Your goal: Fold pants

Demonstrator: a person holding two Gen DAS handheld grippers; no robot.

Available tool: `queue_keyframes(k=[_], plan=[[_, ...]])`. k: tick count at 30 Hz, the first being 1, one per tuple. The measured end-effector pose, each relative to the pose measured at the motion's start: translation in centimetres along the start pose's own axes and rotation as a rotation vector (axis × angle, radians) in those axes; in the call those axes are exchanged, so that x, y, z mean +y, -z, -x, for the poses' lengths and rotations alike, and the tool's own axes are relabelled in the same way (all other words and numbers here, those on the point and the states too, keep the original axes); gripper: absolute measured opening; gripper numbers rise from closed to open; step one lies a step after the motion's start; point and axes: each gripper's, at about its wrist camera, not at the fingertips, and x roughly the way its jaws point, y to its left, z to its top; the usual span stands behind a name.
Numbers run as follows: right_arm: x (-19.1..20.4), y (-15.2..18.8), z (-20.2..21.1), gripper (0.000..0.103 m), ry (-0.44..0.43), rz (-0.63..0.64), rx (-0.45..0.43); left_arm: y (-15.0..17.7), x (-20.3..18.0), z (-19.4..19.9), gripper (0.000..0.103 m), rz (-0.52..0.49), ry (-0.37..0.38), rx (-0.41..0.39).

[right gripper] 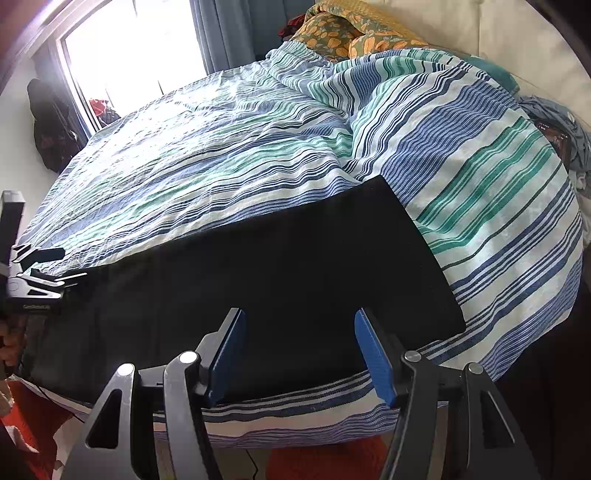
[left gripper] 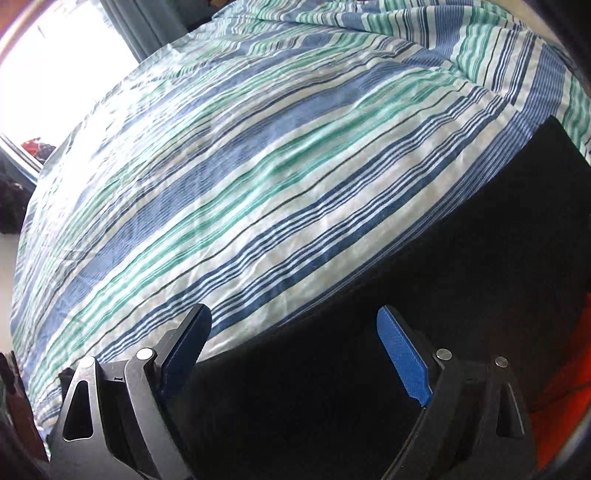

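Left gripper point(left gripper: 293, 347) tilted down, jaws wide and empty over black pants point(left gripper: 424, 295), right gripper point(right gripper: 299, 354) likewise, half-open

Pants point(right gripper: 258, 273) plain black; bed cover point(right gripper: 229, 162) white w/ blue, navy & teal-green stripes; blanket point(right gripper: 343, 29) mustard w/ orange floral print; gripper pads point(right gripper: 373, 354) blue; floor mat point(right gripper: 325, 461) orange-red

A home bedroom: striped bedding point(right gripper: 229, 155), floral quilt point(right gripper: 343, 33), curtained window point(right gripper: 136, 48).

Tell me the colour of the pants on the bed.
Plain black pants, shown best in the right wrist view.
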Motion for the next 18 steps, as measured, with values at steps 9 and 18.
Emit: queue_keyframes(k=[9,18], plan=[[-3.5,0.8,0.9,0.062,-0.078,-0.169,-0.046,10.9,-5.3,3.1,0.092,-0.151,0.1,-0.002],[-12.2,3.0,5.2,0.062,-0.245,-0.577,-0.215,9.6,-1.0,7.5,0.092,-0.002,0.1,-0.096]])
